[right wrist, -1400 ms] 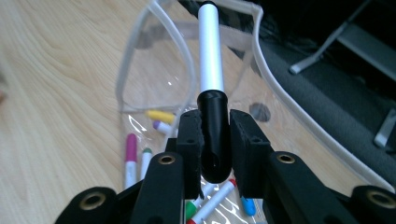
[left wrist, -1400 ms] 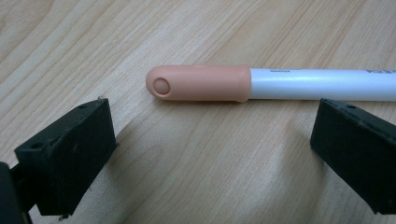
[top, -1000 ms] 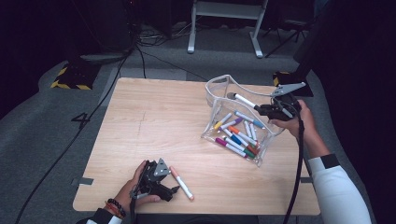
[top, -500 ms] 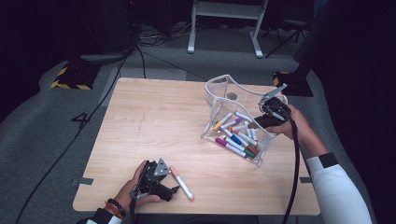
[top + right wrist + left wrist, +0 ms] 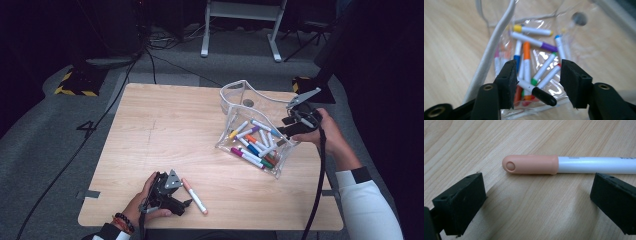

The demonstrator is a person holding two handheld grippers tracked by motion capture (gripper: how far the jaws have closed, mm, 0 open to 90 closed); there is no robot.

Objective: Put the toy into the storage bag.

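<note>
- Left gripper (image 5: 186, 202): near the table's (image 5: 165, 130) front edge, left of centre; fingers (image 5: 461, 202) spread wide, empty.
- Peach-capped marker (image 5: 194, 195): flat on the table just beyond those fingers, untouched.
- Right gripper (image 5: 287, 131): at the right edge, over the pouch mouth; fingers (image 5: 507, 82) parted, gripping nothing.
- Clear pouch (image 5: 235, 97): right half of table, holding assorted markers (image 5: 252, 147); a black-capped marker (image 5: 537, 92) lies between the right fingers.
</note>
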